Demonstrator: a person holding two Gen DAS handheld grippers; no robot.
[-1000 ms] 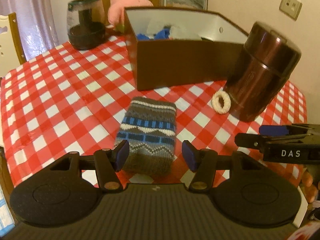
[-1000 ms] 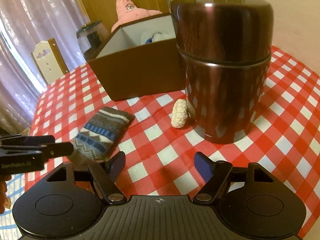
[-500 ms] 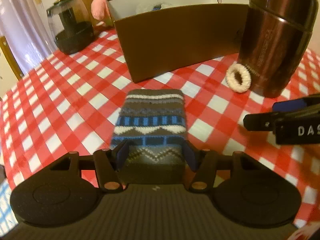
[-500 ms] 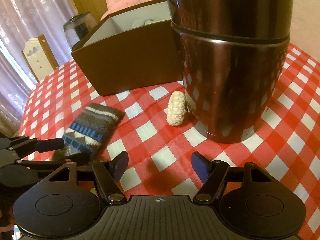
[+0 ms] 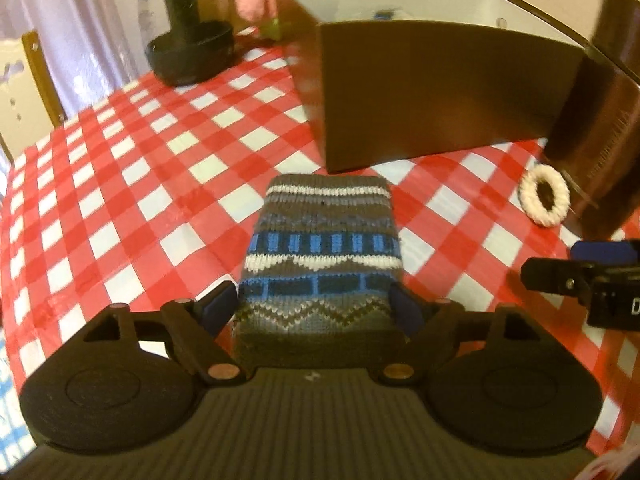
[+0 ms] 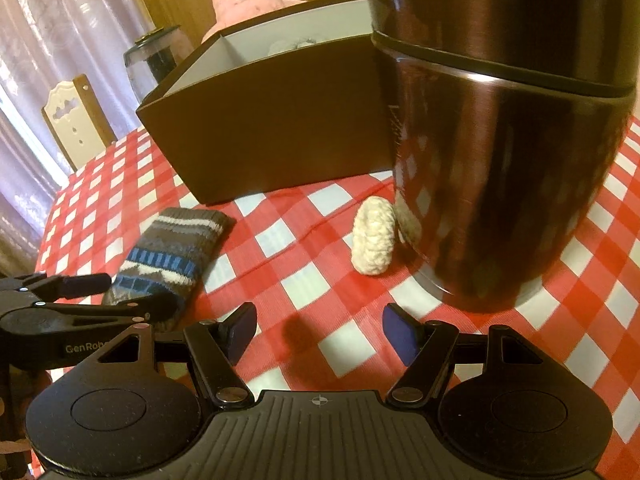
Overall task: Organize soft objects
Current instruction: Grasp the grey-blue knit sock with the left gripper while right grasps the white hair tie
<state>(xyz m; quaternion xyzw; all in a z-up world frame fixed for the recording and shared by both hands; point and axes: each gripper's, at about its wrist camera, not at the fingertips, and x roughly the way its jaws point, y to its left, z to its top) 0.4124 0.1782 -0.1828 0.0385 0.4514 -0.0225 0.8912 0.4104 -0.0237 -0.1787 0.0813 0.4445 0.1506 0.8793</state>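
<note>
Both tools gape, the left tool (image 5: 316, 306) straddling the knit sock (image 5: 320, 240); only the right view shows the box divider (image 6: 234, 49).

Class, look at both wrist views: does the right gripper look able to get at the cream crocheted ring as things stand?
Probably yes. The right gripper is open, with bare tablecloth between it and the crocheted ring. The ring leans against the brown canister, which may crowd one finger.

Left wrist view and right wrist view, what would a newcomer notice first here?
Likely the patterned knit sock lying on the red checked tablecloth, its near end between the left gripper fingers. Next, the big shiny brown canister looming right, a cream crocheted ring leaning against its base.
</note>
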